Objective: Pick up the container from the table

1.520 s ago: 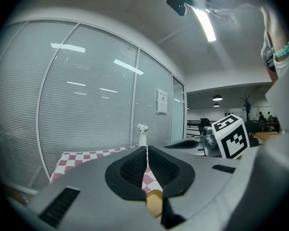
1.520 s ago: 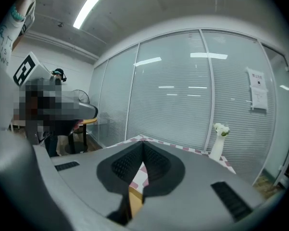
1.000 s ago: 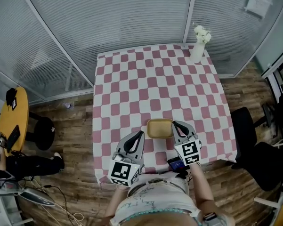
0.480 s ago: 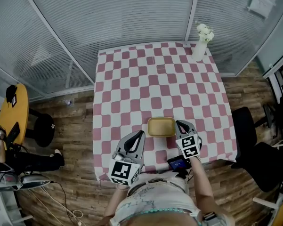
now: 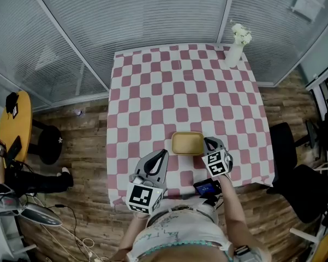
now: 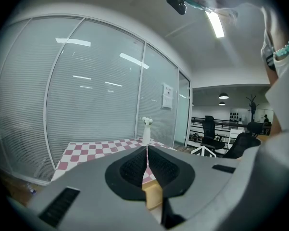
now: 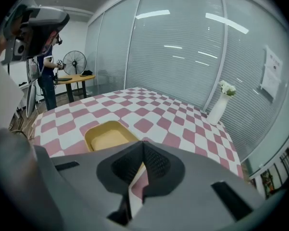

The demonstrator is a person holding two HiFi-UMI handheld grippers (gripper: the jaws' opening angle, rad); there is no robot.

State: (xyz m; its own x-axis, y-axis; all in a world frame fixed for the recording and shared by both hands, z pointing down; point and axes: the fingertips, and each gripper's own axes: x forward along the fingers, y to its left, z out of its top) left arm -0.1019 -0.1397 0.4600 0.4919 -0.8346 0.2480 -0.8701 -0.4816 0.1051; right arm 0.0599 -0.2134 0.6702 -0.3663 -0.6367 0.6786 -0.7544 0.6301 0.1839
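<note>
Yellow container sits on the checkered bench near its 6 o'clock edge, my right claw clenched empty just beside it at 3 o'clock, left claw clenched empty at 8 o'clock, likely staging the pickup.

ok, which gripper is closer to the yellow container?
The right gripper: its shut jaws sit just beside the right edge of the container, while the left gripper is set back off its near-left corner.
</note>
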